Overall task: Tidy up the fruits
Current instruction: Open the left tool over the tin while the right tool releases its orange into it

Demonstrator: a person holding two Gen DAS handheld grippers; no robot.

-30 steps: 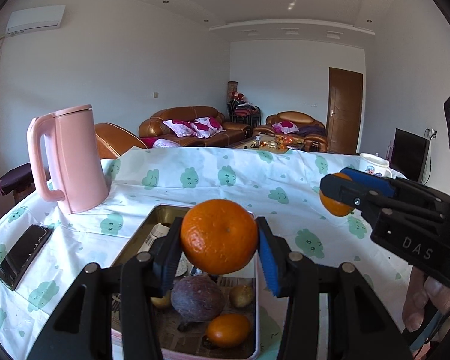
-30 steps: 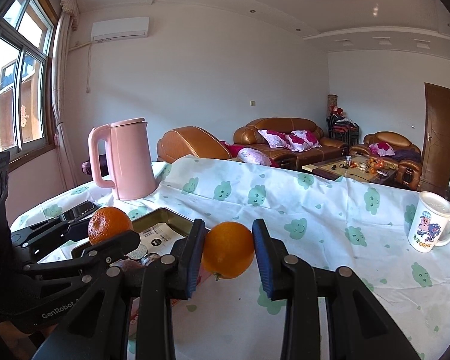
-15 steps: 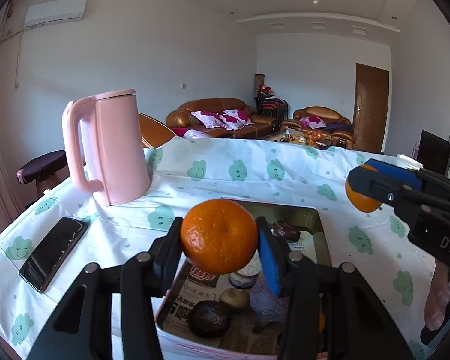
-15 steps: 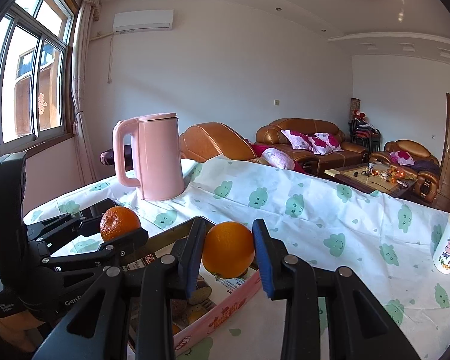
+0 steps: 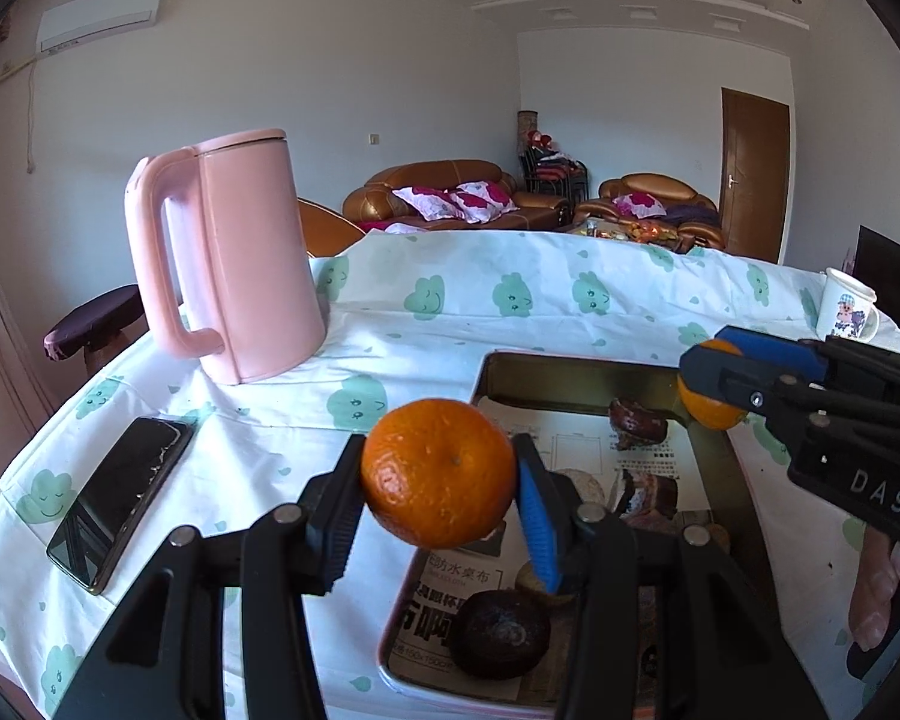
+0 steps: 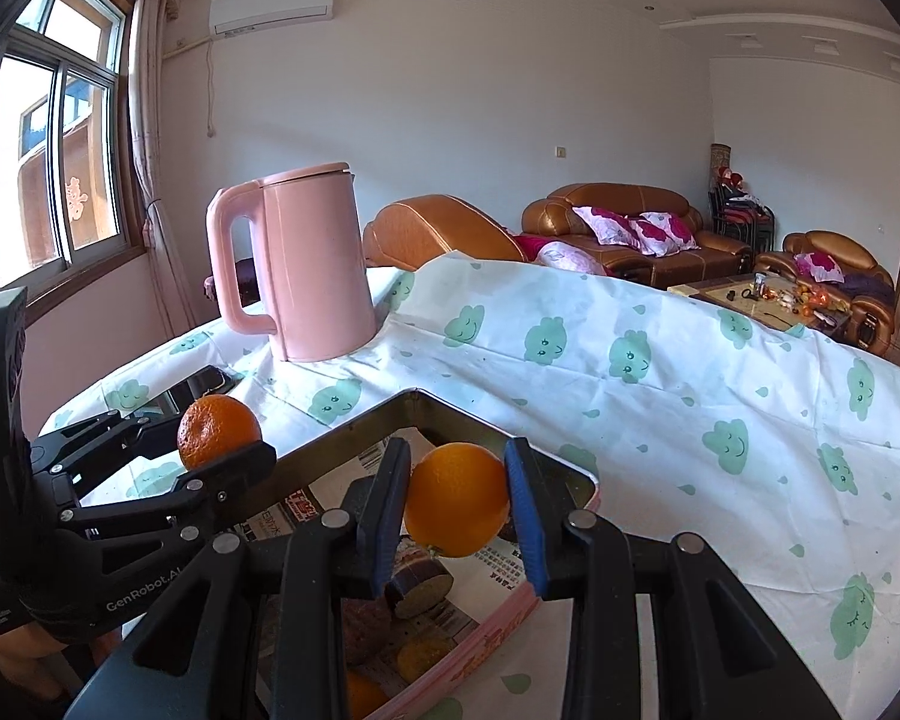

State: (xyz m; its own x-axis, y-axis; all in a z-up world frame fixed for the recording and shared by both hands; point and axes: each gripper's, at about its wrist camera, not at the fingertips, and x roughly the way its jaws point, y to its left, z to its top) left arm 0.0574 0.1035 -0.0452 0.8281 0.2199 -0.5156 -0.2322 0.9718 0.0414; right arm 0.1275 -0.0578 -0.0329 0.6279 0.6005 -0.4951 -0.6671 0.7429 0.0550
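- Two oranges, one in each gripper, both held in the air over the table.
- Left gripper [image 5: 441, 477]: jaws closed on a mandarin [image 5: 438, 471], pads pressing its left and right sides. Fruit sits above the near-left edge of the tin tray [image 5: 576, 367], partly over the cloth.
- Right gripper [image 6: 456, 507]: jaws closed on a smooth orange [image 6: 456, 507], gripped at both sides. It hangs over the tray's interior, close to the far corner.
- From the left wrist view the right gripper comes in from the right edge, its orange just beyond the tray's far-right rim. A bit of the person's hand [image 5: 879, 594] shows beneath it.
- From the right wrist view the left gripper comes in from the left, its mandarin over the tablecloth beside the tray's left edge.
- Tray is lined with printed newspaper [image 5: 594, 447] and holds several dark, wrinkled fruits, some cut open, plus a small orange piece near the front. Exact kinds hard to tell.
- Pink kettle [image 5: 234, 264] upright on the cloth, well behind and left of the tray.
- Black phone [image 5: 120, 498] flat on the cloth at the left, apart from the tray.
- White mug [image 5: 846, 307] with a cartoon print near the table's far-right edge.
- Tablecloth [image 6: 660, 396] white with green cloud faces.
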